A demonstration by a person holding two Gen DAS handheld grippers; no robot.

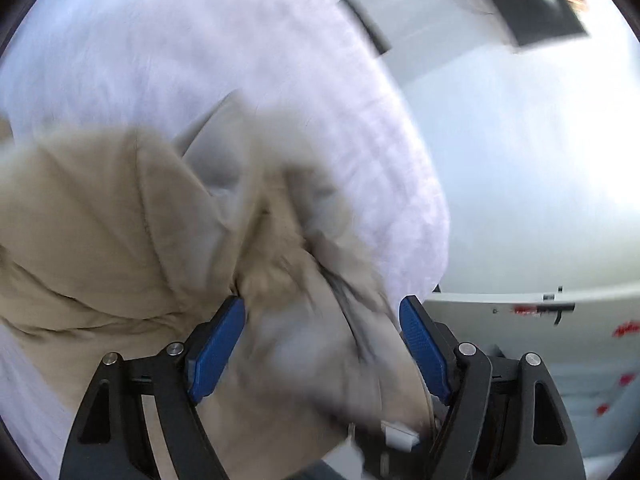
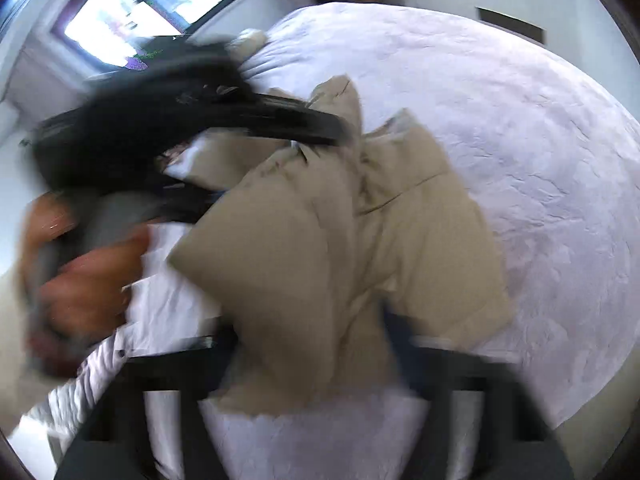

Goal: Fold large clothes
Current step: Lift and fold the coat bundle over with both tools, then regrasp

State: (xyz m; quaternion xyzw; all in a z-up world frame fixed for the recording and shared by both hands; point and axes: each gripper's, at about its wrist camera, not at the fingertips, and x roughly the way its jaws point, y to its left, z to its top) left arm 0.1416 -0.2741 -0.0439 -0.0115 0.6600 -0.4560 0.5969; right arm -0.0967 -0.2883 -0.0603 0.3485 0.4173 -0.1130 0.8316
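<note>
Left wrist view: the left tongs (image 1: 322, 344) stand released, and a bunched part of the beige jacket (image 1: 100, 216) lies between the blue pads (image 1: 218, 354). The jacket rests on the white bed (image 1: 200, 60), spreading away to the left. In the right wrist view the right tongs (image 2: 316, 364) are blurred; I cannot tell their state.

Between my left claw's (image 1: 322, 344) blue ribbed pads (image 1: 218, 350) bunches a plain beige coat (image 1: 100, 216) with a grey lining, and beyond it lies a white, crinkle-textured bedspread (image 1: 200, 40).
</note>
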